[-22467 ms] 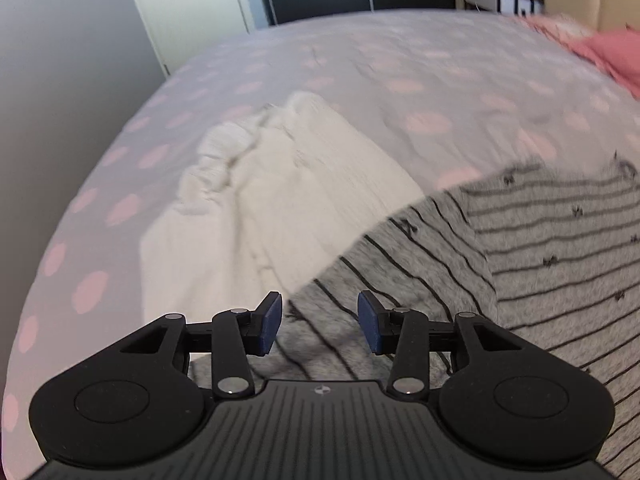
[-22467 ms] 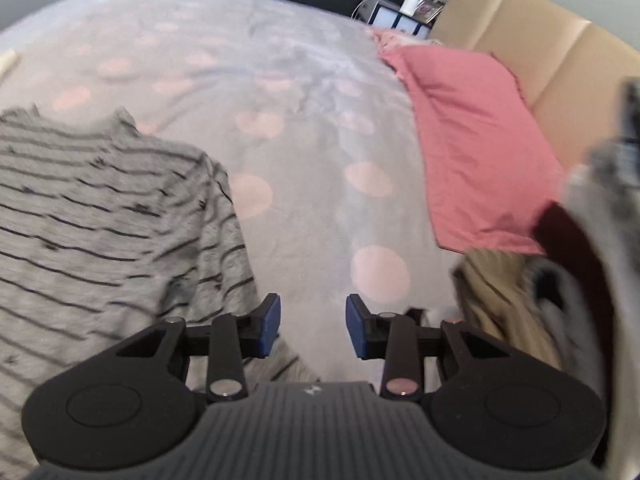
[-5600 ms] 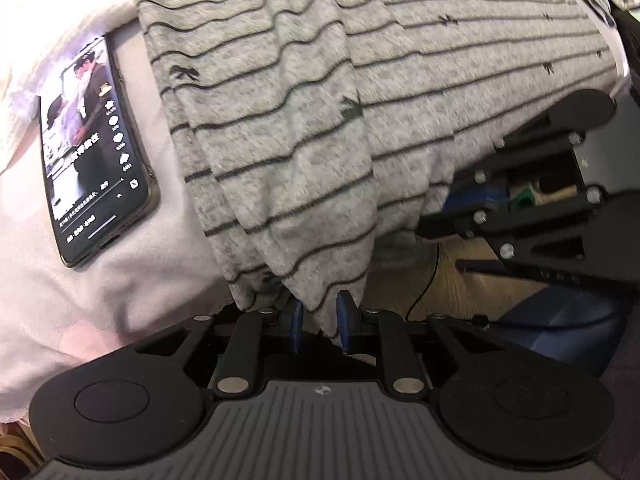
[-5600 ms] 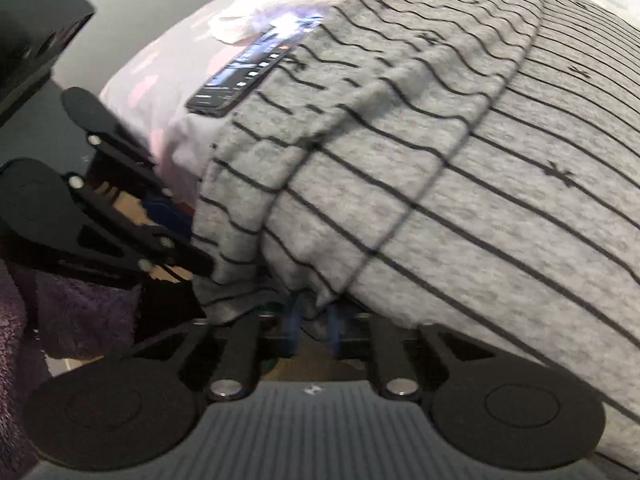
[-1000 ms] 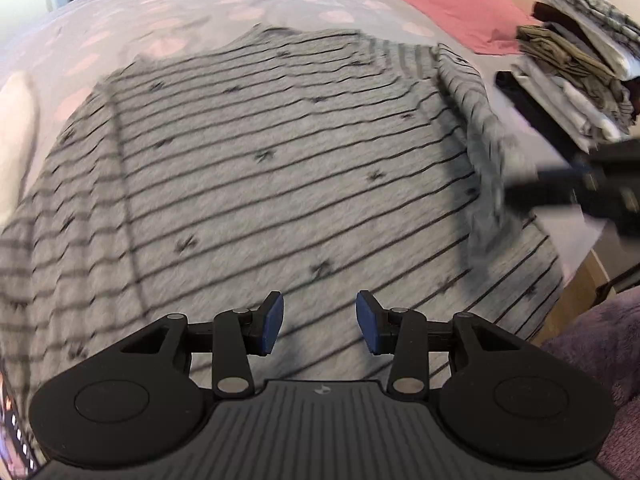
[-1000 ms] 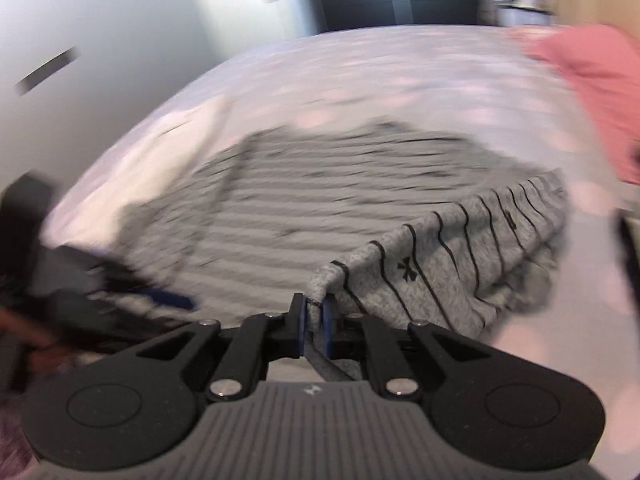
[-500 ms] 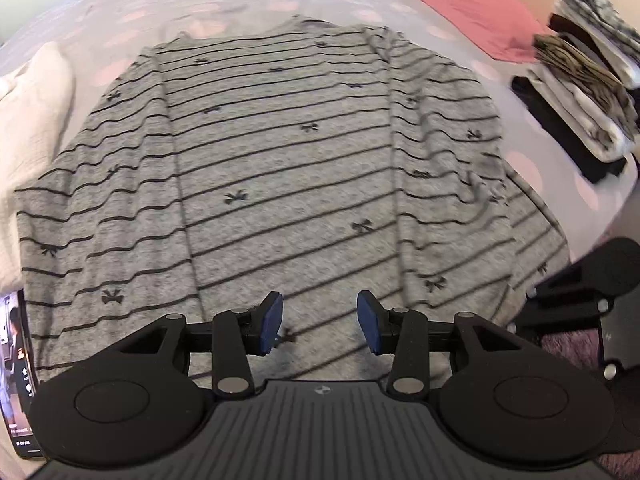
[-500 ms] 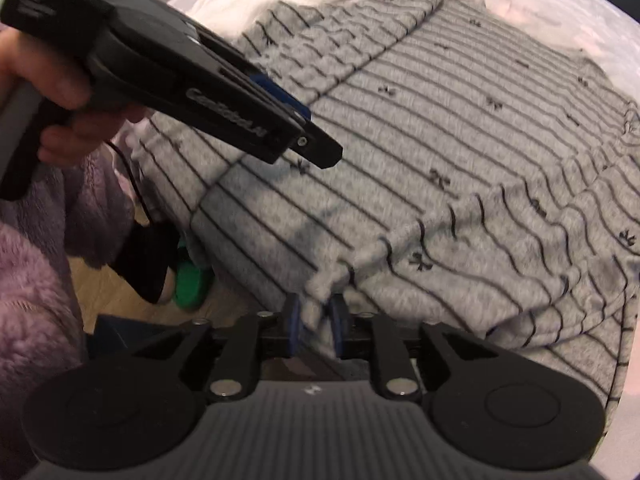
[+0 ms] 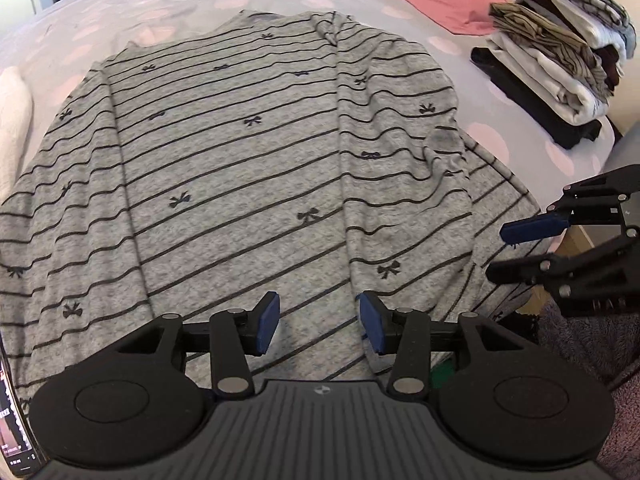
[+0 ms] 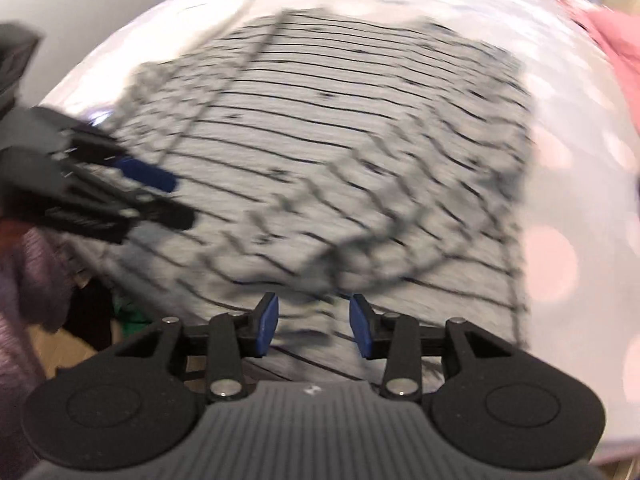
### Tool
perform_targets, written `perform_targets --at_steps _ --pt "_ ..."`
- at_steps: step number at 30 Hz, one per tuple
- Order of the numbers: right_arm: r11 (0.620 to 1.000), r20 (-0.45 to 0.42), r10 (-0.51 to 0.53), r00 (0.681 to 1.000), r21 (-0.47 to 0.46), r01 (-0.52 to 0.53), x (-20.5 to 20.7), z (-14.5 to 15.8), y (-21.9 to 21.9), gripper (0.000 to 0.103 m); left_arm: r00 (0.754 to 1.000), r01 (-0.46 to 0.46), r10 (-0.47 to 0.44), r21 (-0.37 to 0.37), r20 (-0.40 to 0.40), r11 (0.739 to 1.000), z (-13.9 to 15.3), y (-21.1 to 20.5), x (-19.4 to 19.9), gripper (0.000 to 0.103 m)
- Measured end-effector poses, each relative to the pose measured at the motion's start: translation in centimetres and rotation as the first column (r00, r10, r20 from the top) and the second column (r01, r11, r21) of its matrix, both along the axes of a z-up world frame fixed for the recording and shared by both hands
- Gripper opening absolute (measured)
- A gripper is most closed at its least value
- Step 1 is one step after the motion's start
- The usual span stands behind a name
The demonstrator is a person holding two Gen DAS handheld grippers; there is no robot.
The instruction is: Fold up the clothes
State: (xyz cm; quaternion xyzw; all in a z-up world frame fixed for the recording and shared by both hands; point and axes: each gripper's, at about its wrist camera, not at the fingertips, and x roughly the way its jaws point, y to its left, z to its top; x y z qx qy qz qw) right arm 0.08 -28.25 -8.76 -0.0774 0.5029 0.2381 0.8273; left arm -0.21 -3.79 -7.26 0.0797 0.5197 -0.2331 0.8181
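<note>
Half a second ago the right claw [image 10: 313, 325] pinched the sleeve cuff of the grey striped shirt [image 9: 248, 168]; its jaws have just been opening and now stand released, nothing between them. The left claw [image 9: 319, 328] has also been widening and hangs empty over the shirt's lower hem. The shirt lies flat across the middle of the bed [image 9: 168, 4], right sleeve folded in over the body. Bare dotted cover lies above the collar and at right. The left view alone shows the stack of folded clothes [image 9: 560, 52] at upper right and a phone [image 9: 12, 420] at lower left; the right view is blurred.
</note>
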Motion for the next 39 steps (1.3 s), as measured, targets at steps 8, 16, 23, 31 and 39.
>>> perform_targets --at_steps 8,16,23,31,39 --pt "0.994 -0.034 -0.106 0.994 -0.007 0.106 -1.0 -1.9 -2.4 0.043 0.993 0.105 -0.105 0.016 0.046 0.994 0.0 -2.1 -0.8 0.046" --pt "0.995 -0.052 -0.086 0.995 0.054 0.088 -2.4 -2.6 -2.5 0.042 0.977 0.199 -0.202 0.056 0.069 0.979 -0.4 -3.4 -1.9 0.045" --pt "0.991 -0.061 -0.077 0.995 0.102 0.083 -2.8 -2.8 -2.3 0.042 0.981 0.188 -0.191 0.071 0.028 0.980 -1.7 -2.8 -2.0 0.045" --pt "0.996 -0.007 -0.041 0.999 0.077 0.042 -1.4 -3.4 -0.8 0.042 0.984 0.175 -0.177 0.068 0.016 0.982 -2.2 -2.5 -1.9 0.045" --pt "0.997 0.016 0.004 1.000 0.072 -0.005 -0.9 -3.1 0.4 0.006 0.988 0.151 -0.151 0.086 -0.007 0.985 -2.6 -2.2 -1.4 0.045"
